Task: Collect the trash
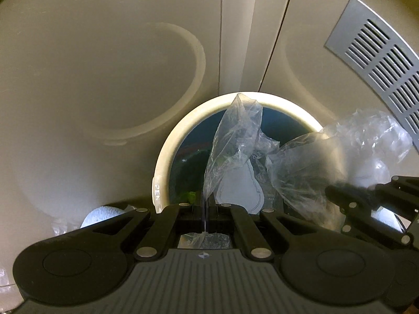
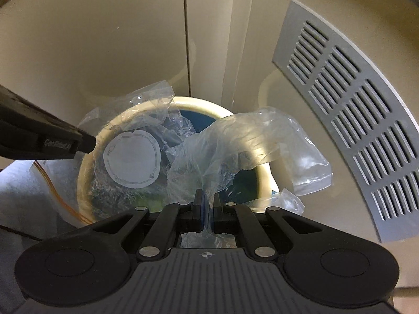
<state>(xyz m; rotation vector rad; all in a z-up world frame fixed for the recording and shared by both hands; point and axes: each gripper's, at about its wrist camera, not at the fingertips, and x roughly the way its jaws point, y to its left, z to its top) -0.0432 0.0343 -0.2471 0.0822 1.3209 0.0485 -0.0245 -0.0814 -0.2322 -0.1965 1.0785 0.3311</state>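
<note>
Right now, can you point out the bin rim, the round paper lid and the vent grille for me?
bin rim [image 1: 163, 162], left wrist view, on its lit cream left arc.
round paper lid [image 2: 132, 161], right wrist view, on its white centre.
vent grille [image 2: 351, 120], right wrist view, on a grey bar between slots.

You are looking down at a pale beige floor [image 2: 131, 39], crossed by thin dark seams. A round bin with a cream rim [image 2: 264, 180] stands on it, its inside dark blue-green. To the right of the bin, a grey slotted vent grille [image 2: 348, 120] sits flat in the floor, apart from the bin.
</note>
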